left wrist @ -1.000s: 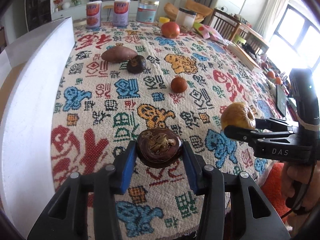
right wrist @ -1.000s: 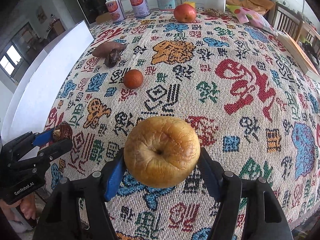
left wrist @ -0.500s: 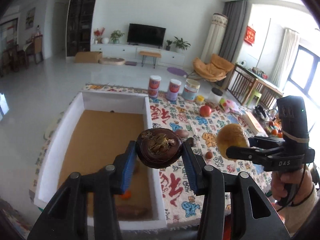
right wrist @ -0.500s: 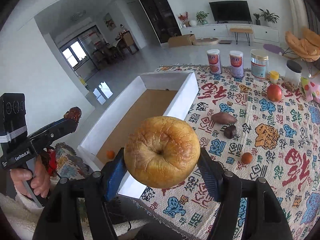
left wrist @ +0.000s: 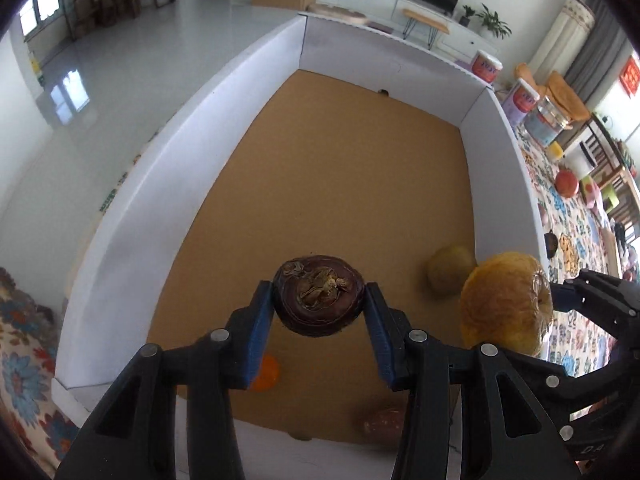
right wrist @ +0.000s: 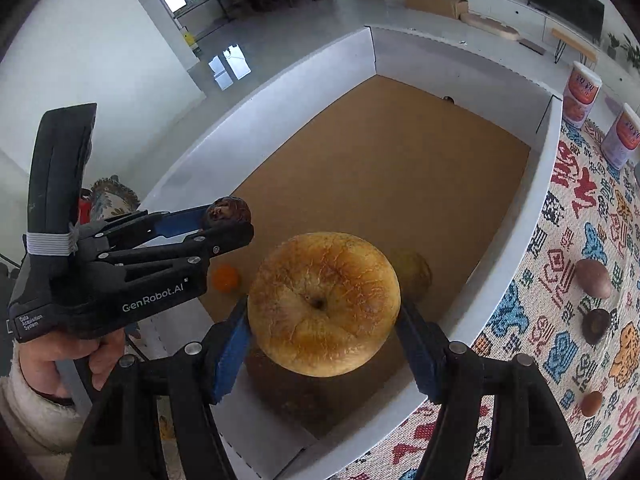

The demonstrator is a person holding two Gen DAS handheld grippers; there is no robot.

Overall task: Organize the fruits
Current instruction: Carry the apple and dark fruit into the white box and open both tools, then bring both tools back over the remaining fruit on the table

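Both grippers hang over the white-walled box, apparently because its brown floor is where the fruit is being gathered. The left gripper is clamped on a dark mangosteen, calyx facing the camera; the right gripper is clamped on a wrinkled yellow-brown apple, gripped across its widest part so it cannot roll out. Already on the box floor lie a small orange at about 7 o'clock of the mangosteen, a yellowish fruit at 3 o'clock, and a reddish one near the front wall. More fruit waits on the patterned cloth at the right.
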